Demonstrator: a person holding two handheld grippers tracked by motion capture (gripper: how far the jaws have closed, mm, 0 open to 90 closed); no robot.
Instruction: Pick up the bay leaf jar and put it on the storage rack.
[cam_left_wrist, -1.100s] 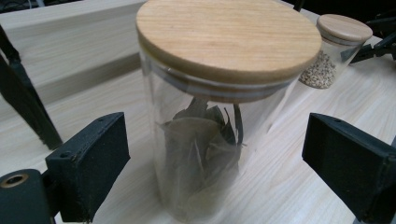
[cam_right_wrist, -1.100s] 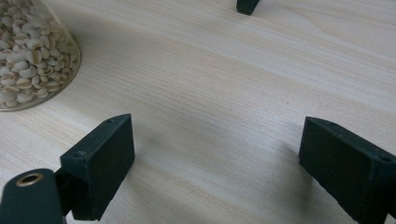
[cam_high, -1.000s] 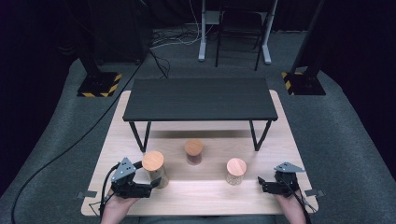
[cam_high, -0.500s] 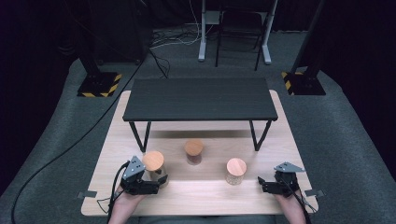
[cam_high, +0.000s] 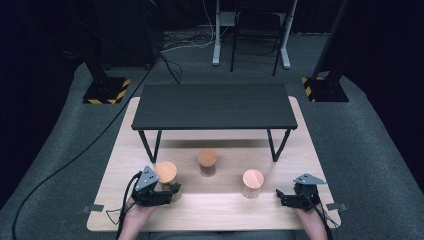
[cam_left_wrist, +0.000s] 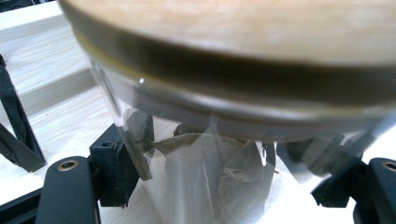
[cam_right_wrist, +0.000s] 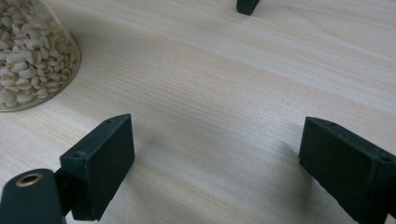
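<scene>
Glass jar (cam_left_wrist: 205, 154) of dried leaves, at eight o'clock on the board (cam_high: 210, 205), is clamped in the left gripper (cam_high: 167, 192), whose jaws have just been closing on it. Grasp looks done; lifting and placing remain. The right gripper (cam_right_wrist: 217, 161) rests spread wide, holding nothing, at four o'clock.

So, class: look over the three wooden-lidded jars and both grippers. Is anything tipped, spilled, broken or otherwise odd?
Nothing stands out. All three jars stand upright with lids on: the leaf jar gripped in the left gripper, the dark-filled jar, the bean jar. The right gripper rests open on the wooden board.
</scene>
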